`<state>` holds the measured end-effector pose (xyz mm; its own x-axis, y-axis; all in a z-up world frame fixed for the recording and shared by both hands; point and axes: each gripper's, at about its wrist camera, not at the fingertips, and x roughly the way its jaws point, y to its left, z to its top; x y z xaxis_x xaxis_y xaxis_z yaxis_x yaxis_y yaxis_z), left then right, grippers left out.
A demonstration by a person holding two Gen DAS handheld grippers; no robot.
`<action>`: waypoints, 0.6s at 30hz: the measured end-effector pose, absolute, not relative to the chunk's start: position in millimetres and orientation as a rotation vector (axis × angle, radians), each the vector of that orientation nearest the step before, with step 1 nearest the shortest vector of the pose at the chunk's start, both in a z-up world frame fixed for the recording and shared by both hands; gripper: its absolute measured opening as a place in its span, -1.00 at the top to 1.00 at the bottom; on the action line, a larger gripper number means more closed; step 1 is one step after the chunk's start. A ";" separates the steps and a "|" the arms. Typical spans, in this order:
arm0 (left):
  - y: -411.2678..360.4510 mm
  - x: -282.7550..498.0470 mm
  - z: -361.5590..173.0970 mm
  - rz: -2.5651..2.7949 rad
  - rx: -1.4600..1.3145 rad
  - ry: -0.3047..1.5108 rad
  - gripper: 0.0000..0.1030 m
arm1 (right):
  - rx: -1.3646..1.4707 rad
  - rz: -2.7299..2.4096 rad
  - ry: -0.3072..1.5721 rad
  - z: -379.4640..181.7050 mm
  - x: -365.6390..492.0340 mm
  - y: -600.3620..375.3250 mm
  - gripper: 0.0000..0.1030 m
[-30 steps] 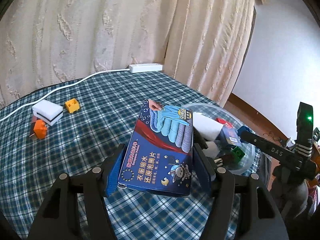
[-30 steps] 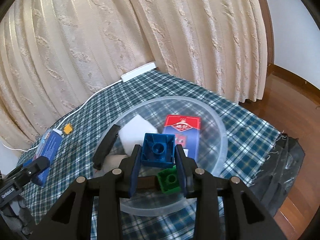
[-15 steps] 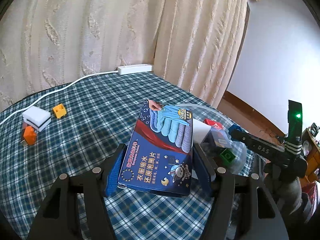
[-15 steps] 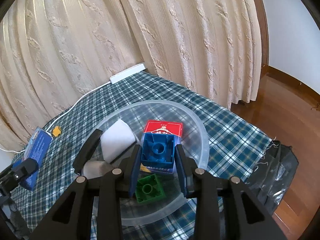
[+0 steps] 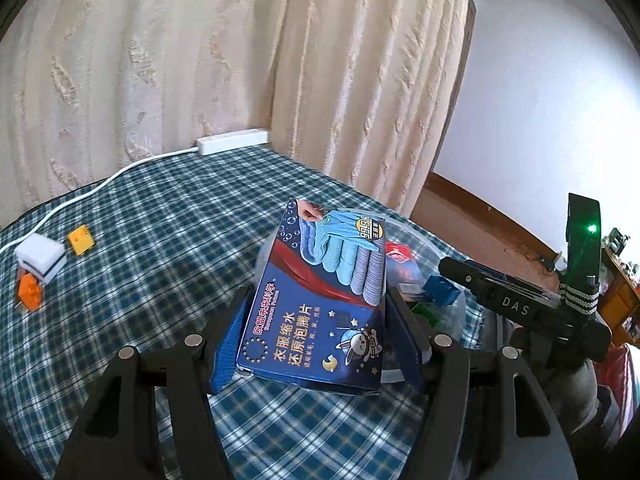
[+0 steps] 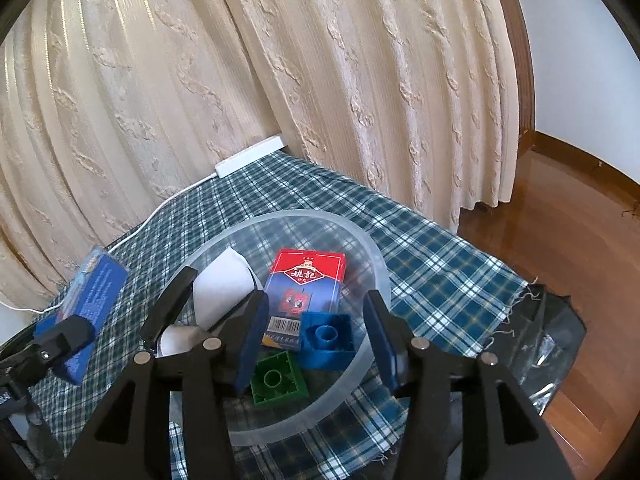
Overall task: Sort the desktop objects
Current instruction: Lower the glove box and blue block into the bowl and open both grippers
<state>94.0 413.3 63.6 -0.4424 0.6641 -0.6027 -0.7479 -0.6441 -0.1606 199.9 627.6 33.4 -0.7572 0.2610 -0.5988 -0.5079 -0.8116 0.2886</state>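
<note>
My left gripper is shut on a dark blue printed box and holds it above the table beside the clear bowl. The box also shows in the right wrist view. My right gripper is open over the clear bowl. A blue brick lies in the bowl between its fingers, free of them, next to a green brick, a red card box and a white sponge. The right gripper shows in the left wrist view.
On the checked tablecloth at the left lie an orange brick, a white block and a yellow brick. A white power strip with its cable lies by the curtain. The table edge and wooden floor are to the right.
My right gripper has opened and the blue brick has dropped into the bowl by the green brick. My left gripper has carried the blue box closer to the bowl.
</note>
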 end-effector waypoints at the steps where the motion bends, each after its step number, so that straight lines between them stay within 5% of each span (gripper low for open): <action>1: 417.2 94.9 63.6 2.116 -0.810 0.167 -0.32 | -0.768 2.531 0.621 34.0 199.9 627.7 -0.04; 18: 470.7 102.1 57.8 1.990 -0.772 0.184 -0.33 | -0.709 2.518 0.681 41.3 216.0 638.8 -0.05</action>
<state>102.1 470.7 57.8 -0.3409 0.7335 -0.5881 -0.8287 -0.5298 -0.1805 216.0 638.8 41.3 -0.7744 0.2694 -0.5725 -0.5212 -0.7847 0.3357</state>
